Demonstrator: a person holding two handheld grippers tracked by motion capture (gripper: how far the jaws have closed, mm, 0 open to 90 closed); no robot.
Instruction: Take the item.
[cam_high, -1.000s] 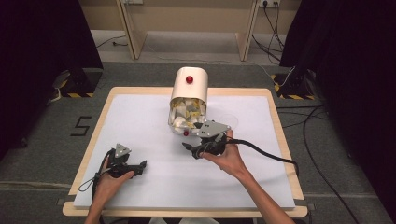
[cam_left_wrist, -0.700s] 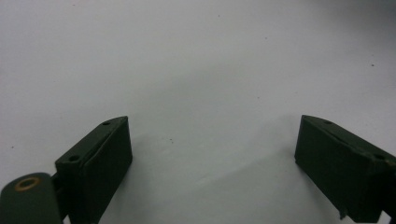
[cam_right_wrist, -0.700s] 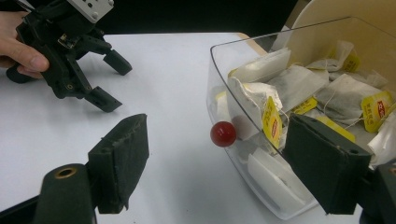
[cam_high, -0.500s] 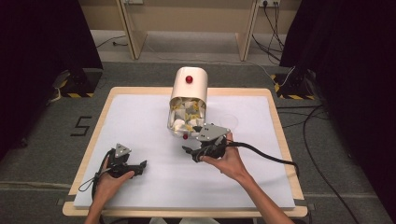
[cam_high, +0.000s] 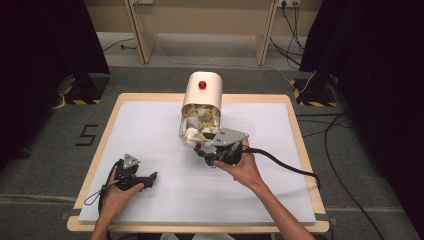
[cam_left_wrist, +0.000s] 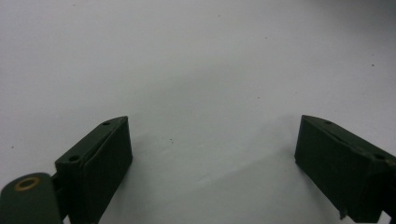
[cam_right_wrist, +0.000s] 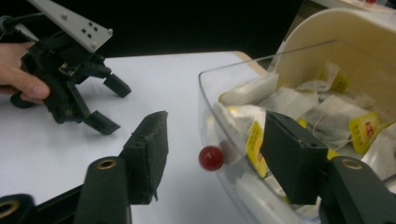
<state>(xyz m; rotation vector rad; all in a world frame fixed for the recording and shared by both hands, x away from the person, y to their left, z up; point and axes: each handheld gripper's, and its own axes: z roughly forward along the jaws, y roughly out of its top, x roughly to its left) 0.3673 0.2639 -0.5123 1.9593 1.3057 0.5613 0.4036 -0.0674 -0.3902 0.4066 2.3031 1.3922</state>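
A cream dispenser (cam_high: 202, 95) with a red button on top lies on the white table (cam_high: 150, 125). Its clear bin (cam_high: 200, 125) is full of tea bags (cam_right_wrist: 327, 112) and has a small red knob (cam_right_wrist: 210, 157) on the front wall. My right gripper (cam_high: 204, 153) is open at the front of the bin. In the right gripper view the knob sits between the jaws of that gripper (cam_right_wrist: 217, 137), with one jaw outside the clear wall and the other over the tea bags. My left gripper (cam_high: 150, 176) rests open on the table at the near left, with nothing between the jaws (cam_left_wrist: 212, 154).
The table's wooden edge (cam_high: 295, 130) frames the white mat. Cables (cam_high: 285, 162) trail from the right gripper across the near right. Beyond the table are a grey floor, wooden legs (cam_high: 142, 35) and dark curtains on both sides.
The right gripper has shifted very slightly at the front of the bin. The left gripper has not moved.
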